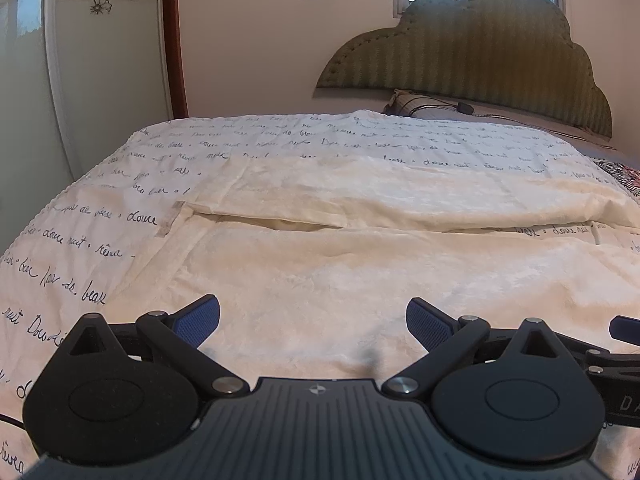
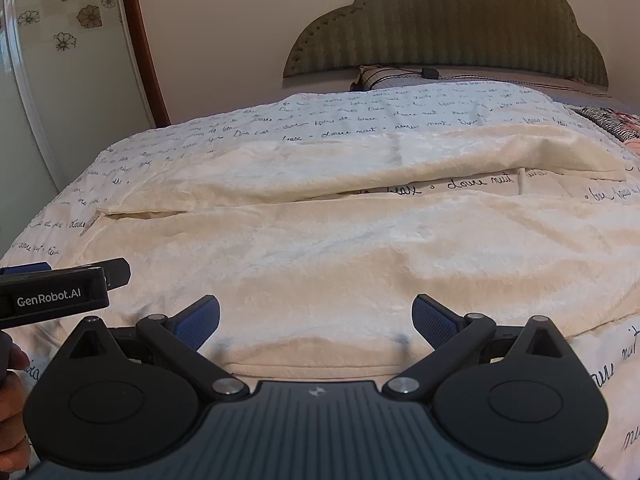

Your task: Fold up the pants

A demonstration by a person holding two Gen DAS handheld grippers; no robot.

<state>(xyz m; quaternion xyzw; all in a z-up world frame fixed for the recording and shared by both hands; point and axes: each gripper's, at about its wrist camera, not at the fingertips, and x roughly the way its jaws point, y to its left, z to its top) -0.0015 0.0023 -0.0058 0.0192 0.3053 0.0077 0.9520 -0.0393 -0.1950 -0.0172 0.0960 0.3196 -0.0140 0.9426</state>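
Cream plush pants (image 1: 320, 256) (image 2: 320, 240) lie spread flat across the bed, waistband to the left, both legs running to the right with a gap between them. My left gripper (image 1: 313, 318) hovers open just above the near leg close to its front edge, nothing between its blue pads. My right gripper (image 2: 316, 318) is also open over the near leg's front hem, empty. In the right wrist view the left gripper (image 2: 60, 292) shows from the side at the left edge, with part of a hand (image 2: 12, 392) below it.
The bed has a white cover with black handwriting print (image 1: 72, 248) (image 2: 400, 116). A green padded headboard (image 1: 472, 52), a pillow with a black cable (image 1: 432, 104), and a patterned blanket (image 2: 608, 120) lie at the far right. A wardrobe door (image 1: 80, 60) stands left.
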